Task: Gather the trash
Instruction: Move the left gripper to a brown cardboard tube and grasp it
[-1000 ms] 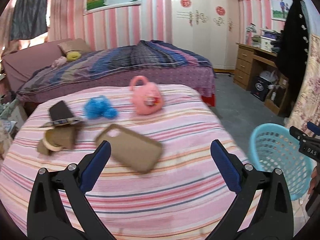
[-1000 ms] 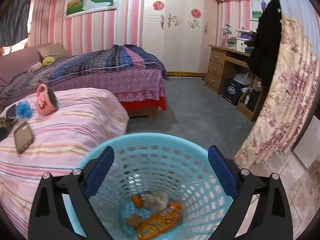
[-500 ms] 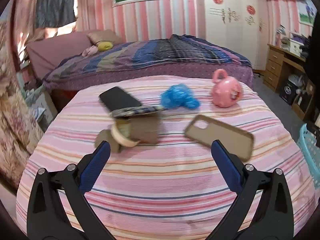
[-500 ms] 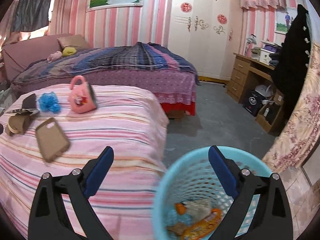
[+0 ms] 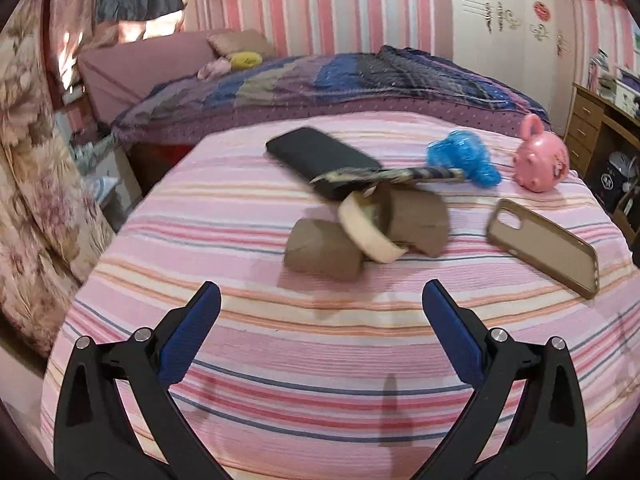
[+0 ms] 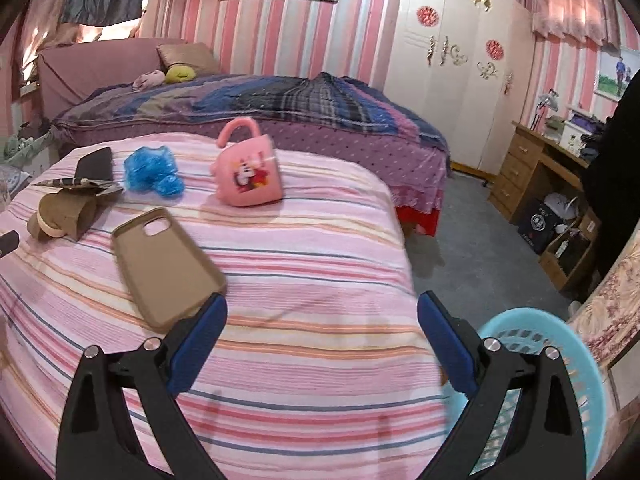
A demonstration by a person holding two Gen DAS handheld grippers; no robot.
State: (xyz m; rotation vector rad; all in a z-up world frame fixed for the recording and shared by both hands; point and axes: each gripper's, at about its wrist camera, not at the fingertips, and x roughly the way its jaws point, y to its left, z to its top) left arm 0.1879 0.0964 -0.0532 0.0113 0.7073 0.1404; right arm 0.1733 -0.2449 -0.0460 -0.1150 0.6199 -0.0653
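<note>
On the pink striped bed (image 5: 320, 360) lie two brown cardboard tubes (image 5: 322, 250) with a cream tape ring (image 5: 370, 236), a flat printed wrapper (image 5: 388, 175) and a crumpled blue bag (image 5: 464, 156). My left gripper (image 5: 320, 320) is open and empty, just short of the tubes. My right gripper (image 6: 322, 328) is open and empty over the bed's near right part. The light blue basket (image 6: 560, 360) stands on the floor at the right; its inside is hidden.
A tan phone case (image 6: 164, 268), a black phone (image 5: 316, 156) and a pink mug (image 6: 248, 172) lie on the bed. A second bed (image 6: 240, 100) stands behind. A wooden desk (image 6: 532, 168) and grey floor (image 6: 472, 240) are at the right.
Both grippers swung left, from the basket toward the bed. The left gripper now faces the tubes and is closer to them. The basket slid to the right edge of the right wrist view.
</note>
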